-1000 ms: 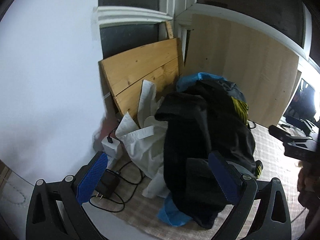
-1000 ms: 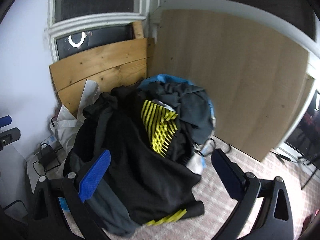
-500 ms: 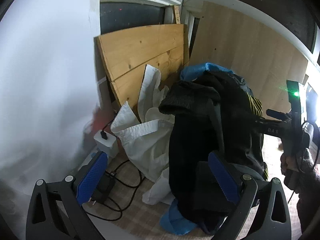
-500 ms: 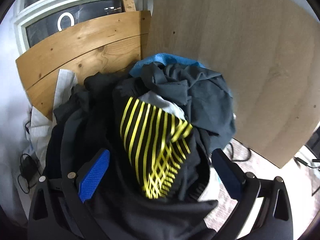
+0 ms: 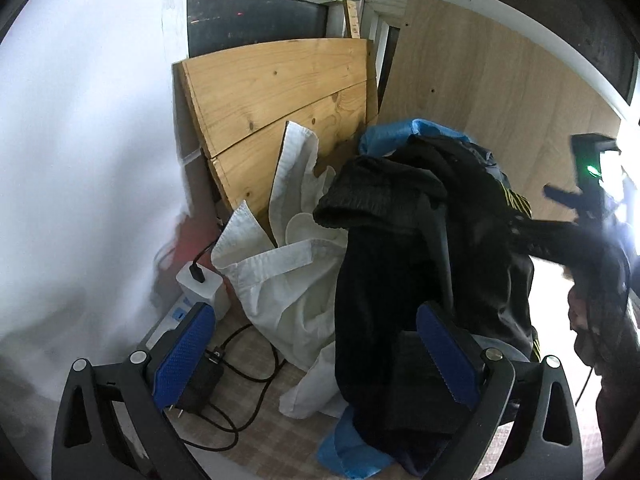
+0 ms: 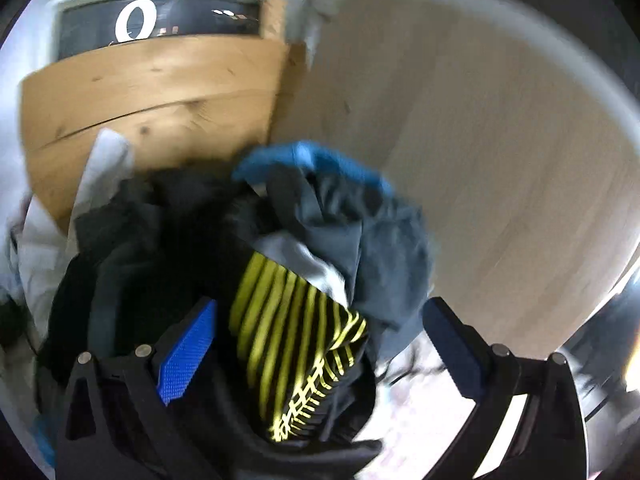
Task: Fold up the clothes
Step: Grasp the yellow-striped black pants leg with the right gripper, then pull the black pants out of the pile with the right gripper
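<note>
A heap of clothes lies in the corner: a black garment (image 5: 400, 248) on top, a white garment (image 5: 288, 272) to its left, blue cloth (image 5: 404, 132) behind. My left gripper (image 5: 316, 356) is open and empty, low in front of the heap. In the right wrist view, which is blurred, my right gripper (image 6: 320, 352) is open right over a black top with yellow stripes (image 6: 288, 328), beside grey cloth (image 6: 360, 232). The right gripper also shows at the right edge of the left wrist view (image 5: 580, 220).
Wooden boards (image 5: 280, 92) and a pale panel (image 5: 500, 92) lean against the window behind the heap. A white charger block (image 5: 202, 288), a black adapter (image 5: 200, 380) and cables (image 5: 248, 400) lie on the mat at the left. A white wall (image 5: 80, 160) stands left.
My right gripper has moved in close over the heap, so the yellow-striped top now sits between its fingers. My left gripper has moved a little closer.
</note>
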`<state>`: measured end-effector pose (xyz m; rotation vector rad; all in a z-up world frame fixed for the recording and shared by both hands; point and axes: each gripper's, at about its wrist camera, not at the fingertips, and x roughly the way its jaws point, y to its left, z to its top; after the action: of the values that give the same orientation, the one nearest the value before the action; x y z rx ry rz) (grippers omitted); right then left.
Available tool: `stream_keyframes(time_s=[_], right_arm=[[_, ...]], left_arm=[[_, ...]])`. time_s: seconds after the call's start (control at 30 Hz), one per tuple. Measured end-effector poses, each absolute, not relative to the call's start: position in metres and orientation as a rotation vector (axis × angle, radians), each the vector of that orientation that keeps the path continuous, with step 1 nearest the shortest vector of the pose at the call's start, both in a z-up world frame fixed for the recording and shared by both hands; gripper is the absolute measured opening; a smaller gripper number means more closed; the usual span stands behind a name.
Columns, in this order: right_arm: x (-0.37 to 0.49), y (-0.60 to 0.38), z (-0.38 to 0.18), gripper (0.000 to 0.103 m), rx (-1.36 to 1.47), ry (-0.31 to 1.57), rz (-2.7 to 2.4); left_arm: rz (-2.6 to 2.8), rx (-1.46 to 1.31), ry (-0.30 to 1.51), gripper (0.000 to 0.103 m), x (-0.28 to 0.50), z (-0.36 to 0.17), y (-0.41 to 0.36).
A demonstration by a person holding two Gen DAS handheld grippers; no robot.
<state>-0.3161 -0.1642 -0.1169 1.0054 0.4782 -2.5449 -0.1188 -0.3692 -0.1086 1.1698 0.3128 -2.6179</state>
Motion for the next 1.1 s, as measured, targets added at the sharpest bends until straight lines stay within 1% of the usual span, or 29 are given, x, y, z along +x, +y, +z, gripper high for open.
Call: stream_keyframes(time_s=[0.03, 0.07, 0.1, 0.13, 0.17, 0.2, 0.23, 0.27, 0.33, 0.53, 0.73, 0.8, 0.9, 1.1], right_arm=[[-0.328, -0.155, -0.123, 0.098, 1.084, 0.326, -2.479], [-0.333, -0.149, -0.127, 0.088, 1.124, 0.230, -2.424], [-0.338, -0.144, -0.131, 0.046, 1.166, 0.130, -2.354], [-0.339, -0.140, -0.132, 0.031, 1.191, 0.070, -2.317], [-0.340, -0.135, -0.131, 0.029, 1.206, 0.015, -2.285], [-0.335, -0.130, -0.121, 0.018, 1.178, -0.008, -2.289], [-0.330, -0.125, -0.111, 0.012, 1.149, -0.031, -2.291], [-0.324, -0.120, -0.101, 0.008, 1.121, -0.054, -2.294], [-0.314, -0.110, -0.080, 0.008, 1.061, -0.097, -2.300], [-0.275, -0.070, 0.012, 0.007, 0.812, -0.125, -2.407], [-0.252, -0.039, 0.095, 0.007, 0.603, -0.089, -2.520], [-0.242, -0.022, 0.123, 0.007, 0.528, -0.113, -2.568], [-0.234, -0.009, 0.154, 0.007, 0.467, -0.101, -2.605], [-0.183, 0.029, 0.185, 0.007, 0.386, 0.043, -2.718]], left_arm=[[-2.618, 1.168, 0.308, 0.101, -0.118, -0.108, -0.369], [-2.617, 1.166, 0.307, 0.101, -0.118, -0.108, -0.370], [-2.616, 1.164, 0.311, 0.101, -0.117, -0.108, -0.372], [-2.615, 1.162, 0.317, 0.101, -0.117, -0.108, -0.373], [-2.614, 1.158, 0.326, 0.101, -0.117, -0.108, -0.374], [-2.618, 1.152, 0.336, 0.101, -0.116, -0.107, -0.375], [-2.623, 1.145, 0.346, 0.101, -0.115, -0.106, -0.376], [-2.628, 1.139, 0.352, 0.101, -0.114, -0.105, -0.377], [-2.643, 1.126, 0.351, 0.101, -0.112, -0.101, -0.376], [-2.699, 1.096, 0.306, 0.101, -0.106, -0.086, -0.366], [-2.745, 1.083, 0.288, 0.101, -0.102, -0.076, -0.353], [-2.759, 1.079, 0.278, 0.101, -0.100, -0.073, -0.348], [-2.779, 1.085, 0.270, 0.101, -0.099, -0.071, -0.338], [-2.835, 1.102, 0.254, 0.101, -0.099, -0.067, -0.312]])
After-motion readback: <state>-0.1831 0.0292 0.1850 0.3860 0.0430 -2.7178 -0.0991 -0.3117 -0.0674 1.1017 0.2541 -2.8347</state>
